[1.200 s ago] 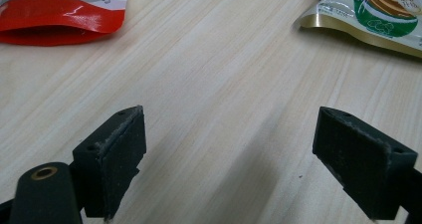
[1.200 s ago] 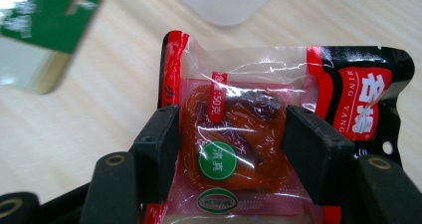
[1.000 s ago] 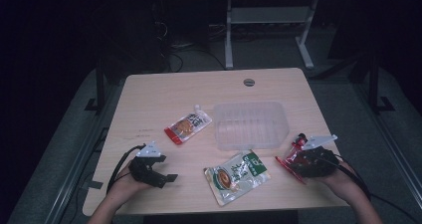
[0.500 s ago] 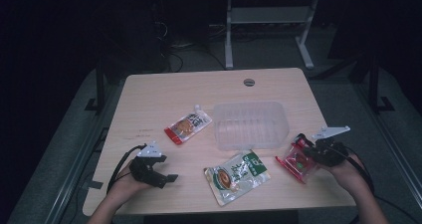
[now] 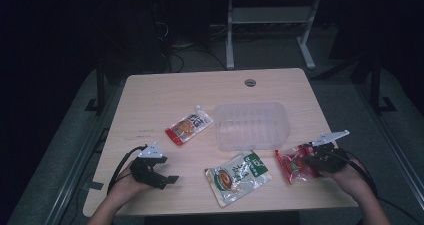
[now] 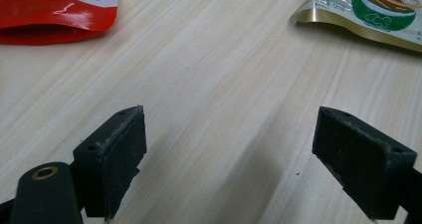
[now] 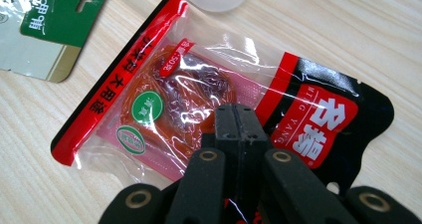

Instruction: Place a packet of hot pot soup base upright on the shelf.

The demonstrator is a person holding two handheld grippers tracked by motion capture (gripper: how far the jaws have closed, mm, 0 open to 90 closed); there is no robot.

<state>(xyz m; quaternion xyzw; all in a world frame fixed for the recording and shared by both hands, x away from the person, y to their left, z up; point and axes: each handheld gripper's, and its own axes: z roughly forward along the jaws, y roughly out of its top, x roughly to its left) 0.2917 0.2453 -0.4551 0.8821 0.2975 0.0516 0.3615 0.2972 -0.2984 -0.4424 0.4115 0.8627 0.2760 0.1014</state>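
I'm seated at a test bench in a lab-like recording room, dim all around. The light wood table (image 5: 150,92) has a cable grommet hole (image 5: 250,82). Behind it stands a white metal desk frame (image 5: 267,22), with loose cables (image 5: 182,47) on the grey carpet floor (image 5: 345,92). Cabled grippers are in my hands.
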